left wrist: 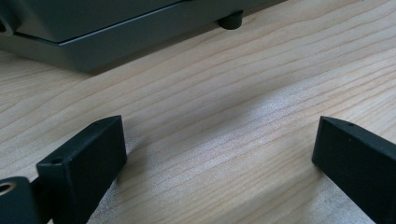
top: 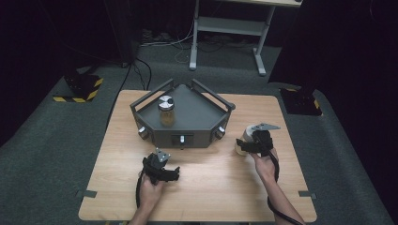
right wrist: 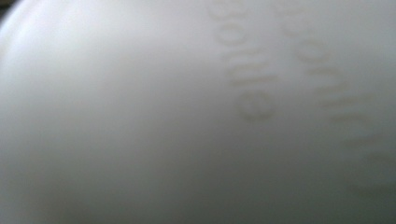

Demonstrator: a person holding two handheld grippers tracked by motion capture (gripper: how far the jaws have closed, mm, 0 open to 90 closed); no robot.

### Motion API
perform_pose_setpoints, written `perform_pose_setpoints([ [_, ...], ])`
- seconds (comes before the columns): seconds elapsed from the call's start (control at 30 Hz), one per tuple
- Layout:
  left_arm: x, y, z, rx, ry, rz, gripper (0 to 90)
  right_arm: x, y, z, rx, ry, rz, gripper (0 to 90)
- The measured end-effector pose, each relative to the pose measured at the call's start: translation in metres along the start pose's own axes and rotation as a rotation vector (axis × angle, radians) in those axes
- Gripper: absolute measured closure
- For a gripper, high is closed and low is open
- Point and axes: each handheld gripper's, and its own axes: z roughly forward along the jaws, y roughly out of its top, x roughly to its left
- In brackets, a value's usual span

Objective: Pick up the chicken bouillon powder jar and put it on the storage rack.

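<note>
Your right hand-held gripper (top: 253,144) sits against white container (top: 244,140) on wooden surface (top: 211,187), right of grey tray (top: 197,117); jaws hidden, grip state cannot tell. Right gripper view: container wall (right wrist: 140,121) blurred, very close. Your left hand-held gripper (left wrist: 219,154) low over bare surface, jaws wide apart, empty. Jar (top: 166,110) stands upright on tray.

A wooden tabletop (top: 206,187) stands on grey carpet (top: 42,159). Beyond its far edge, a pale desk frame (top: 225,26), loose cables (top: 164,40) and dark surroundings; yellow-black striped tape (top: 77,96) lies left.
</note>
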Motion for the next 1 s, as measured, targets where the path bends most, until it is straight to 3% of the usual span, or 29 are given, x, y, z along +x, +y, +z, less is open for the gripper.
perform_pose_setpoints([
  [0.37,0.000,0.000,0.000,0.000,0.000,0.000,3.0,0.000,0.023,-0.019,0.001,0.072,-0.036,31.0],
  [0.63,0.000,0.000,0.000,0.000,0.000,0.000,3.0,0.010,0.047,-0.033,-0.007,0.126,-0.102,31.1],
  [0.9,0.000,0.000,0.000,0.000,0.000,0.000,3.1,0.017,0.076,-0.040,-0.012,0.211,-0.132,31.2],
  [1.0,0.000,0.000,0.000,-0.002,0.001,-0.001,3.2,0.021,0.083,-0.041,-0.009,0.221,-0.146,31.1],
])
